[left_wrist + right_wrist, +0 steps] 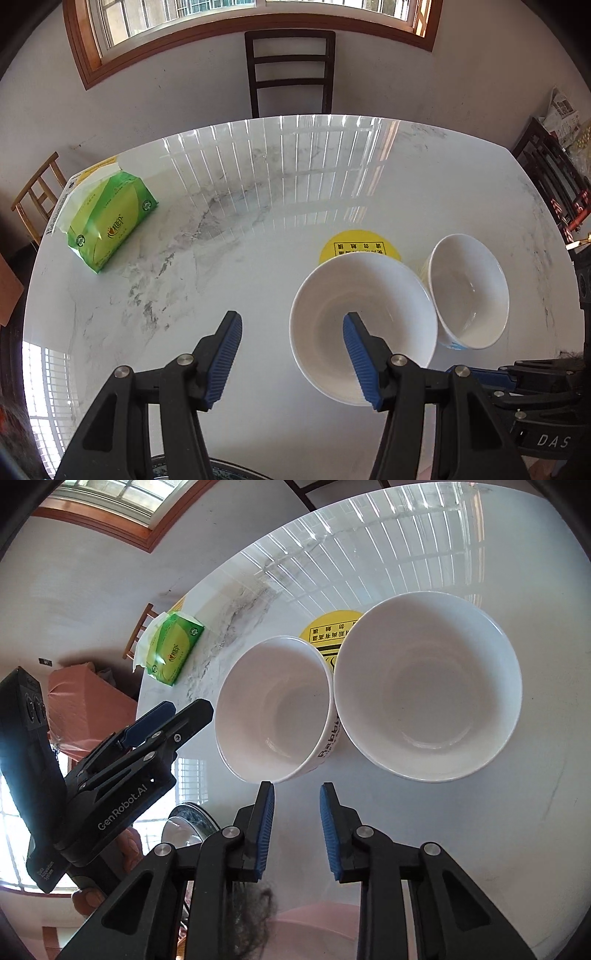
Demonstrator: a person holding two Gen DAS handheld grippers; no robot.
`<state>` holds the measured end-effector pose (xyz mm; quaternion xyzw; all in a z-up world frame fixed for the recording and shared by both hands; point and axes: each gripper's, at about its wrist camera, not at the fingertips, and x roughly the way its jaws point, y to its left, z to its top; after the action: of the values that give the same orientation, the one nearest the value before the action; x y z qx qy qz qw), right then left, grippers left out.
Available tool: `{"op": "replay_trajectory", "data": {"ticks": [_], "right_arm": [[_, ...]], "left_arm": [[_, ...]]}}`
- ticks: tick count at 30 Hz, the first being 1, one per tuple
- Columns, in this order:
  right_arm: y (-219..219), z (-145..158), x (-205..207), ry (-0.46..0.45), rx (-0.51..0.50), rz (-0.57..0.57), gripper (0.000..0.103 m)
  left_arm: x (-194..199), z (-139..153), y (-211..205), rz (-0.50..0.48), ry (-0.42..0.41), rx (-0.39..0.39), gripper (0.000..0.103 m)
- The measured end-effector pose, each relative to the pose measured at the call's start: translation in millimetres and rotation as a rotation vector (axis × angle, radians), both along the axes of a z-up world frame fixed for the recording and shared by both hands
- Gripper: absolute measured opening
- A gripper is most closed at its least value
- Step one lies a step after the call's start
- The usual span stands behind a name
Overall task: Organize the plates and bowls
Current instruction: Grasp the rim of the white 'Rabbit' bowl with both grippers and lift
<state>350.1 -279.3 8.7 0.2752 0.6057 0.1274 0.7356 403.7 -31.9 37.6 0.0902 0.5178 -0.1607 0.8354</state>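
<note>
Two white bowls stand side by side on the marble table (229,266). My left gripper (291,319) is open wide over the left bowl (373,284): one finger shows over its hollow, the other outside its left rim, pads not pressing. The right bowl (469,291) touches it. In the right wrist view my right gripper (297,788) is open by a narrow gap with nothing in it, just below the near wall of the left bowl (273,709), which carries printed lettering. The right bowl (428,686) sits beyond. The left gripper (188,705) hangs left of that bowl.
A green tissue pack (110,221) lies at the table's far left. A yellow round sticker (354,242) is behind the bowls. A dark chair (291,70) stands at the far edge. A dark-rimmed dish (192,819) sits near the front edge.
</note>
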Motion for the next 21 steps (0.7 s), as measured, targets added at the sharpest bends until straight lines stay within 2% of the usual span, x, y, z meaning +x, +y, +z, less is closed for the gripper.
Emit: {"op": "replay_trajectory", "data": {"ticks": [2,5,9,11,12,13,14,16,21], "right_arm": [[0.8,-3.3,2.6,0.009,0.004,-0.012,0.025],[3.5,-7.3,5.9,0.015,-0.001,-0.024,0.025],[8.1,-14.5,12.2,0.028,-0.011,-0.038,0.025],[10.4,-17.0,15.1,0.027,-0.024,-0.044,0.025],[11.6,-17.8,16.2,0.027,-0.032,-0.044,0.025],[14.1,-17.8,17.1,0.023,-0.041,-0.034,0.025],[17.0,-16.9,18.1,0.013,-0.059,-0.019,0.026],[21.5,-13.7,18.5,-0.012,-0.094,0.01,0.025],[24.6,-15.0,16.4,-0.026,-0.094,0.064,0.022]], "left_arm": [[6.6,-6.7,-3.2,-0.005,0.011,0.001,0.058],[14.8,-18.9,-7.2,0.003,0.019,0.046,0.058],[24.6,-33.8,-6.7,0.018,0.052,0.043,0.058],[27.1,-43.6,-5.0,0.023,0.093,0.025,0.056],[27.2,-48.1,-3.1,0.027,0.107,0.014,0.04],[27.9,-54.1,-0.6,0.03,0.131,0.01,0.017],[27.5,-59.5,1.9,0.029,0.161,-0.012,0.009],[23.1,-62.3,12.0,0.059,0.155,-0.07,0.007],[10.3,-60.6,27.1,0.119,0.135,-0.1,0.008]]}}
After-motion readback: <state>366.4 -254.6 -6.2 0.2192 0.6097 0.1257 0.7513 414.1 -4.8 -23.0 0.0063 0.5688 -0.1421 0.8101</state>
